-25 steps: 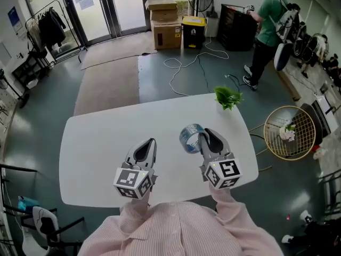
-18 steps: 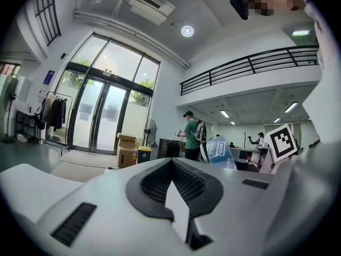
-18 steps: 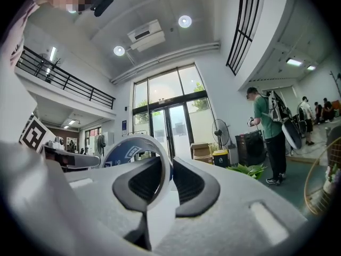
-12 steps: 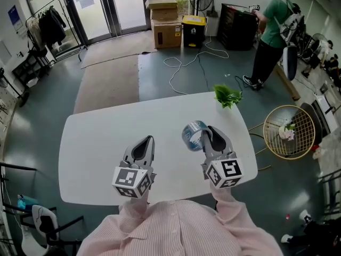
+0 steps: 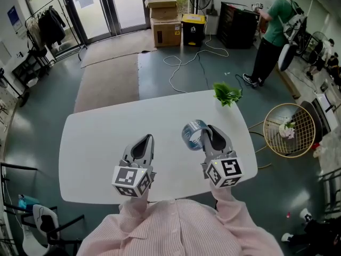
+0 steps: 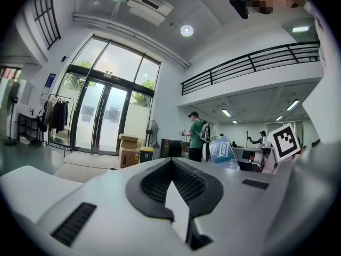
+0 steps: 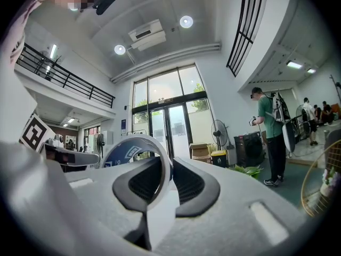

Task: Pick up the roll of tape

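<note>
A grey-green concrete floor [image 5: 42, 111] fills the room, and a long beige rug [image 5: 109, 81] runs across it toward the glass doors. Nearer, a white desk [image 5: 96, 137] with rounded corners spans the middle of the head view. At the bottom edge are the pink striped shirt and sleeves [image 5: 176, 228] of the person holding the tools. A second person in a green shirt [image 5: 274, 28] stands at the far right, well away from the desk. Stacked brown cardboard boxes [image 5: 166, 28] sit by the doors, and a round gold wire basket [image 5: 290, 131] stands on the floor just off the desk's right end.

Over the desk's near half the two grey grippers point forward, side by side and apart. The left claw [image 5: 148, 138] has its jaws drawn together at the tips with nothing between them – its own view shows only the dark ribbed pads meeting. The right claw [image 5: 205, 132] is clamped on a blue-and-white printed roll of tape [image 5: 190, 132]: in the right gripper view the ring's wall [image 7: 136, 148] stands on edge between the pads, one jaw reaching into the hole and the other pressing from outside. The roll is over the desk's right half, at the front of that claw, with most of the ring leaning out to the claw's left. Whether it clears the desk top I cannot tell.

A small green leafy sprig [image 5: 226, 95] lies at the desk's far right corner – well apart from the tape.
</note>
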`<state>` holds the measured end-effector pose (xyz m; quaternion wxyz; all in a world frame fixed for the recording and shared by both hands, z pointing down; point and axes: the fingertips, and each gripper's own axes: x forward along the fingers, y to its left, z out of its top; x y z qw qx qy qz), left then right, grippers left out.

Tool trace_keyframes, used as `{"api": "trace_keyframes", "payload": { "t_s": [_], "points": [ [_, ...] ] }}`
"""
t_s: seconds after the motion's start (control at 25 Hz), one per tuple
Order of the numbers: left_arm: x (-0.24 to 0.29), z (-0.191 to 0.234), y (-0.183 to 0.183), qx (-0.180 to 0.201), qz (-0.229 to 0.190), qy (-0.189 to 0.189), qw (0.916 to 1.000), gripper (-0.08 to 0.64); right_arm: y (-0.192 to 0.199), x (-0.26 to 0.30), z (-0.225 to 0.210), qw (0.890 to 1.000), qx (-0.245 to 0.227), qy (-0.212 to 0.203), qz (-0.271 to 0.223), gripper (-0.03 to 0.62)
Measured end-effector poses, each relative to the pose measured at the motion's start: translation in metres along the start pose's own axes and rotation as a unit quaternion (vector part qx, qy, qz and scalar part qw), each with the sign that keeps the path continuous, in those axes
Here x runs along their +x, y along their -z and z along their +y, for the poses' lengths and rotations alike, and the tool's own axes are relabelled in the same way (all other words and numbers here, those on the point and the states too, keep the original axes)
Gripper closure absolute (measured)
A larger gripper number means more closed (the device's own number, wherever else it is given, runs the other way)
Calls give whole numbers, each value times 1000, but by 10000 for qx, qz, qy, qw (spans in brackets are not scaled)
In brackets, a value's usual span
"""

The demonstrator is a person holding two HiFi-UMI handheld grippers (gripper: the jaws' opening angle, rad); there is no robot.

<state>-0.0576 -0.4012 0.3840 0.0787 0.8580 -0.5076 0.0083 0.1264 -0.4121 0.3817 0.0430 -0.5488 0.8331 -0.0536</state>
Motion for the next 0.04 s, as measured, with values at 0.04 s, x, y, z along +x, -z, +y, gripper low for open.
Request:
{"api": "trace_keyframes", "payload": {
  "t_s": [0.04],
  "points": [
    [1, -1, 0, 6, 3, 2, 10000, 560, 0, 0, -1, 10000, 2, 3, 5, 526]
  ]
}}
